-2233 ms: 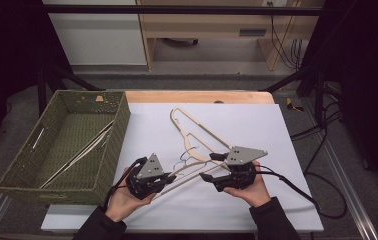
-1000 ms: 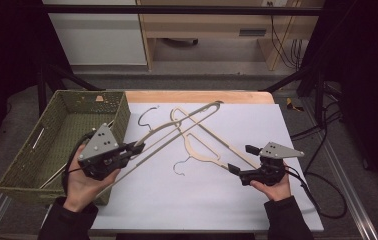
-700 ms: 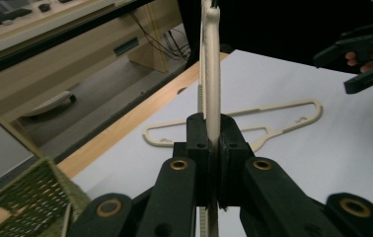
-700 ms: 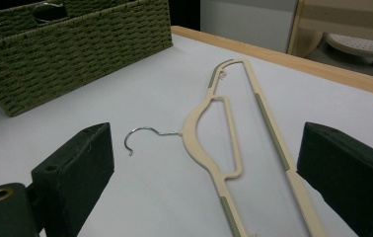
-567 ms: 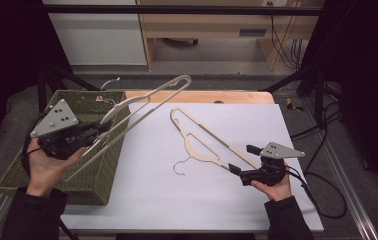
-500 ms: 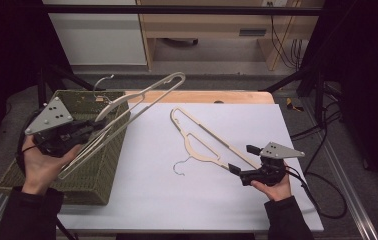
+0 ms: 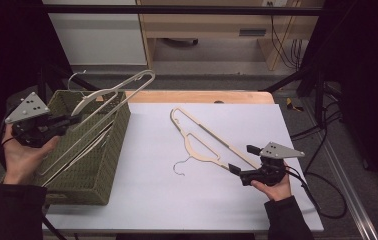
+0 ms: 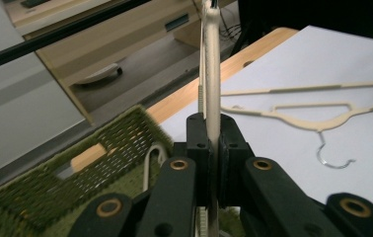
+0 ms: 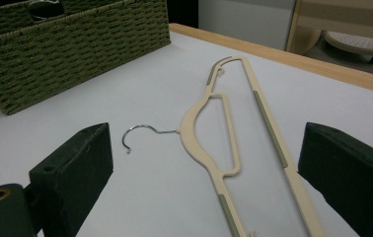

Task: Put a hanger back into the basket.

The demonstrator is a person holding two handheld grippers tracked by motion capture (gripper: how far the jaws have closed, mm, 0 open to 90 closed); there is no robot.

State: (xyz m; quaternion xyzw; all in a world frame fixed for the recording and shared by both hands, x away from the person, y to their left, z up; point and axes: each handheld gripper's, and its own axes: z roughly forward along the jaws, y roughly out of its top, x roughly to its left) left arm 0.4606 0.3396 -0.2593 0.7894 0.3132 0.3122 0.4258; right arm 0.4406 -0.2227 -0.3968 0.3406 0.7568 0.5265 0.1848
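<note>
Left gripper: my left gripper [image 7: 69, 120] is clamped on the beige plastic clothes hanger with a metal hook [image 7: 108, 97]; in the left gripper view the jaws press both faces of its flat bar [image 8: 211, 79].
Held hanger: it hangs in the air over the woven olive-green rectangular basket [image 7: 108, 165] at the left side of the tabletop, slanting up toward the far right, hook at the far left.
Basket contents: more pale hangers [image 7: 79, 150] lie inside, along its length.
Right gripper: my right gripper [image 7: 241, 163] has its jaws spread wide and holds nothing; it rests low at the near right of the white tabletop [image 7: 152, 200].
Second hanger: another beige plastic hanger with a metal hook [image 7: 202, 140] lies flat on the tabletop centre, hook pointing near-left; its near end lies between my open right jaws, as the right gripper view shows [image 9: 234, 148].
Contact: I cannot tell whether the right pads touch it.
</note>
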